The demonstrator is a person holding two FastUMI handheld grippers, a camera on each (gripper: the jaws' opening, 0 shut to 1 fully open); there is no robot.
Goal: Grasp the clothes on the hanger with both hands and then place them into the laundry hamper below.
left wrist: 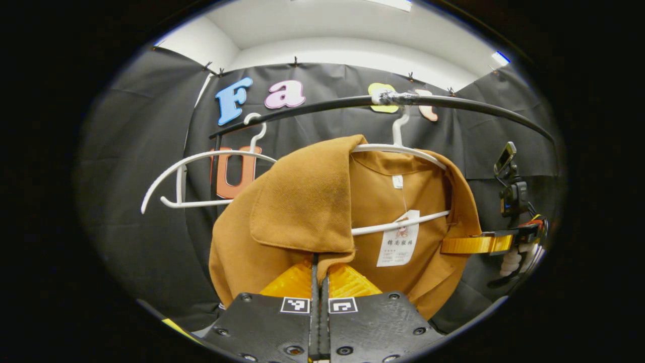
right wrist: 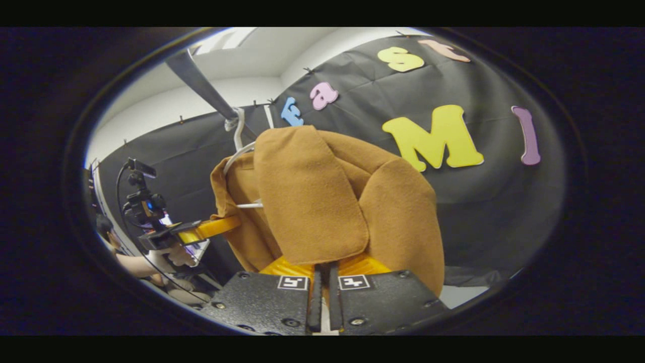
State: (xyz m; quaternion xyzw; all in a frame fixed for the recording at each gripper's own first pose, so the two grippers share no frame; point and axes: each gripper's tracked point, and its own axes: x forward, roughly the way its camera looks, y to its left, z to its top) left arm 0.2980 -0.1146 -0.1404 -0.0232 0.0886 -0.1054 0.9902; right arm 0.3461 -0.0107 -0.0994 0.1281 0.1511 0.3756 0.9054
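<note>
**A:** Which step am I sitting in?

**B:** The grasp, I'm judging. The brown coat is hanging on its white hanger, which is hooked over the black rail just past the middle, toward the rail's right end. Nothing is lifting off yet.

**A:** And my 2 grippers?

**B:** In the left gripper view, the left gripper is clenching the coat's left front flap at its lower edge, with the 2 fingers nearly meeting on the cloth. In the right gripper view, the right gripper is clamping the lower edge of the other flap the same way.

**A:** So what is the next move calling for?

**B:** I'm thinking both shoulders need raising up and off the hanger's arms together, then lowering into the hamper. If 1 side is leading, the collar may snag the hanger.

**A:** What is each view giving me that the other isn't?

**B:** The left gripper view is showing the coat's open lining, its paper tag and a 2nd, empty hanger nearer the rail's left end. The right gripper view is showing the coat's outer shoulder and a person's hand holding the far gripper.
</note>
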